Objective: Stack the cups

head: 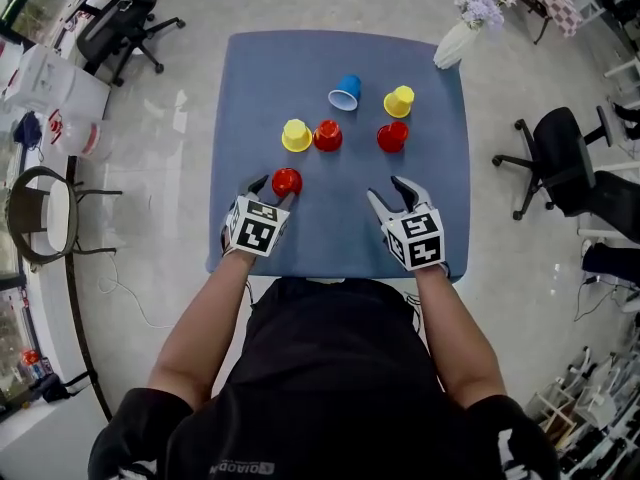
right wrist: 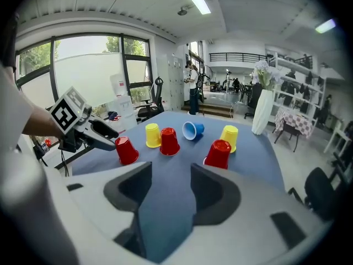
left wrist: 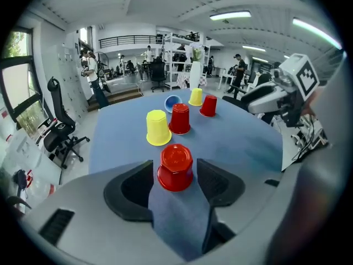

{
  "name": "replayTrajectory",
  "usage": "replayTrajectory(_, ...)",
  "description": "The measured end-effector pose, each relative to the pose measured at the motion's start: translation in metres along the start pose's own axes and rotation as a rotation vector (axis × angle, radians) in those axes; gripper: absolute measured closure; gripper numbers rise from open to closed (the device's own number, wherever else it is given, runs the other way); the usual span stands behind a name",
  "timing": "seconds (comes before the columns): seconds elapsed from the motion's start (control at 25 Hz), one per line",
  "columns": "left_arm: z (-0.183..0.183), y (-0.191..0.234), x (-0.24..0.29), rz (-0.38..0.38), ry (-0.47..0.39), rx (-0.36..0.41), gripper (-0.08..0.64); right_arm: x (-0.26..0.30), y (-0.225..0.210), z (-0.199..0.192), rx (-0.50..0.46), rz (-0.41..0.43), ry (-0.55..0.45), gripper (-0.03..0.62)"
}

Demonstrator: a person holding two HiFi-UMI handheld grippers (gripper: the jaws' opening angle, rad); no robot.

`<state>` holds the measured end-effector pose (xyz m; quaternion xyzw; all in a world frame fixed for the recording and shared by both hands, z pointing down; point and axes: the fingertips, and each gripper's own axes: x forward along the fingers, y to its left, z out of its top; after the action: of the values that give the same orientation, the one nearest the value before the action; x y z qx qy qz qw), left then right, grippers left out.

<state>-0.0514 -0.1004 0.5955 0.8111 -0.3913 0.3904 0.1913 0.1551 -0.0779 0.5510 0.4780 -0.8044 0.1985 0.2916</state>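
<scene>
The near red cup (left wrist: 175, 167), rim down, in front of the yellow cup (left wrist: 158, 128), stands between the left gripper's (head: 276, 190) spread, seemingly untouching jaws; the right gripper (right wrist: 171, 173), open and empty, is farther off.

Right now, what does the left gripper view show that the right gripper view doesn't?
Only the left gripper view: the red cup upside down between its own open jaws, and the right gripper off to the side. Only the right gripper view: its own jaws open on nothing, and the left gripper at that cup. Both: the tipped blue cup and blue table.
</scene>
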Motion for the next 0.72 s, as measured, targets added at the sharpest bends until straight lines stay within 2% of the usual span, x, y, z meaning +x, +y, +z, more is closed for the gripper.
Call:
replayTrajectory(0.28,-0.001,0.003,0.016,-0.007,0.033,0.072,0.308,-0.003,0.003,-0.005,0.018,-0.004,-0.005,0.374)
replayTrajectory(0.44,-0.001,0.002,0.023,-0.019,0.039,0.083,0.311,-0.003,0.005,-0.009,0.021,-0.007,0.001,0.374)
replayTrajectory(0.52,-0.001,0.001,0.025,-0.023,0.037,0.085,0.337,-0.003,0.006,-0.009,0.019,-0.005,0.002,0.374)
replayTrajectory(0.72,0.001,0.005,0.024,-0.018,0.022,0.066,0.342,-0.005,0.008,-0.009,0.010,0.001,0.005,0.374)
